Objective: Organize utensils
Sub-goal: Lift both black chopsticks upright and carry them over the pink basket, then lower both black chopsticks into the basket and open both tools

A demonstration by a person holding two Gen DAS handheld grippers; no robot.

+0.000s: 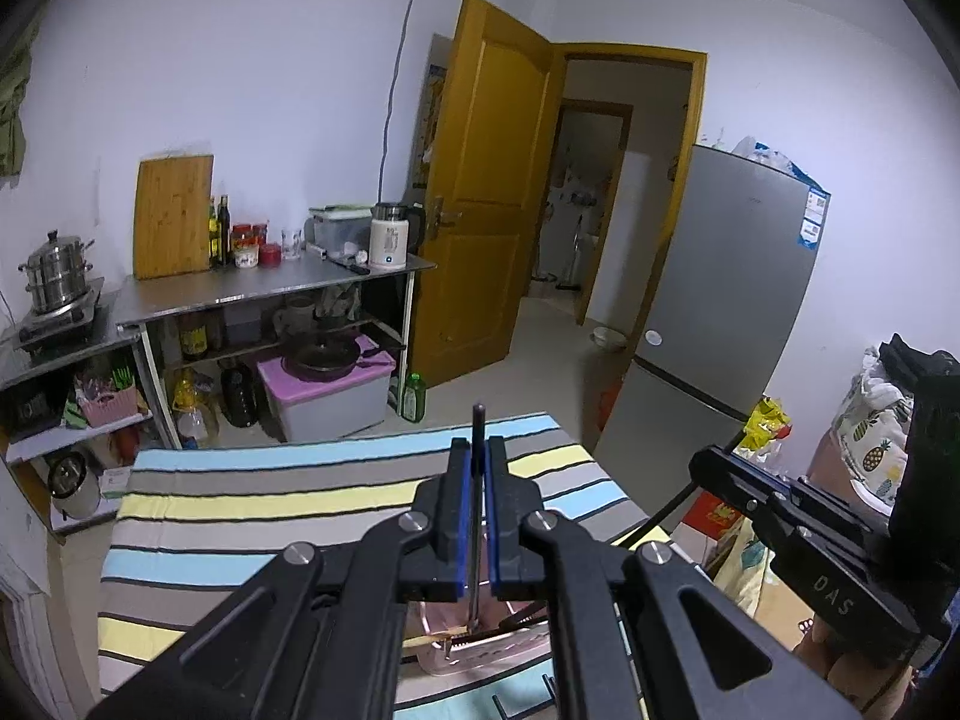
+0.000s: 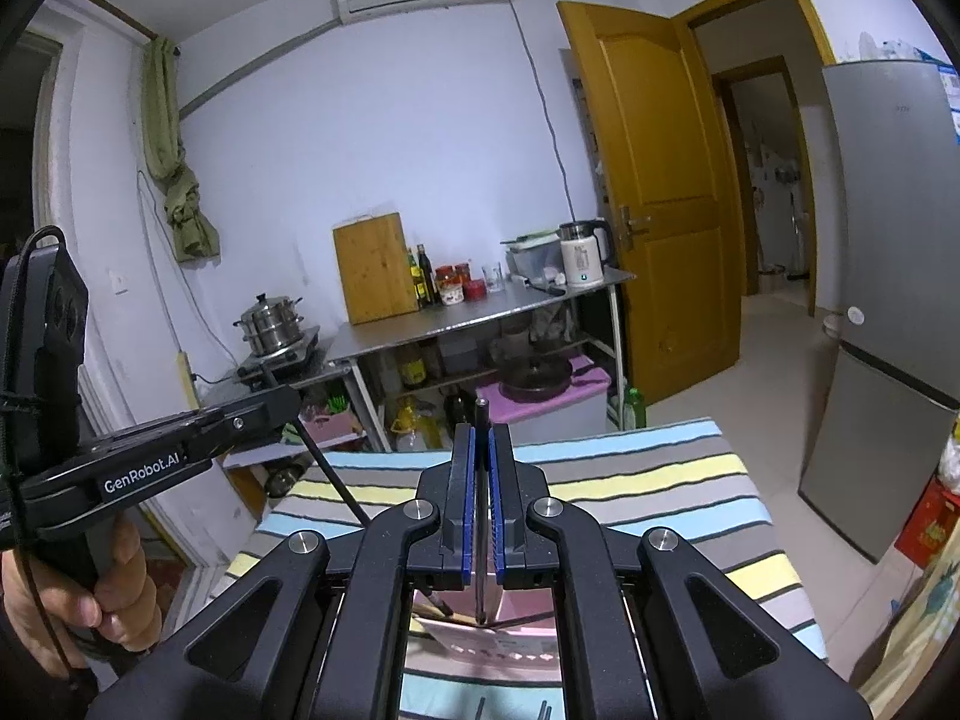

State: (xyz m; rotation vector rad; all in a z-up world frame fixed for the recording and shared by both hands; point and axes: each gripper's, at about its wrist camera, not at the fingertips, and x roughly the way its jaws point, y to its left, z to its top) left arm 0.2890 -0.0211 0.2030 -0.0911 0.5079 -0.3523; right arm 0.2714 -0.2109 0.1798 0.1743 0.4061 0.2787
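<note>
Striped cloth-covered table (image 1: 240,516) bore pink basket (image 2: 510,642) near front edge, utensils partly hidden inside.

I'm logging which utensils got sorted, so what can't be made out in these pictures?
- Left wrist view: the thin dark utensil in the left gripper; its lower end is hidden by the fingers.
- Both views: pink basket contents, blocked by gripper linkages.
- Right wrist view: the utensil in the right gripper, type unclear.
</note>
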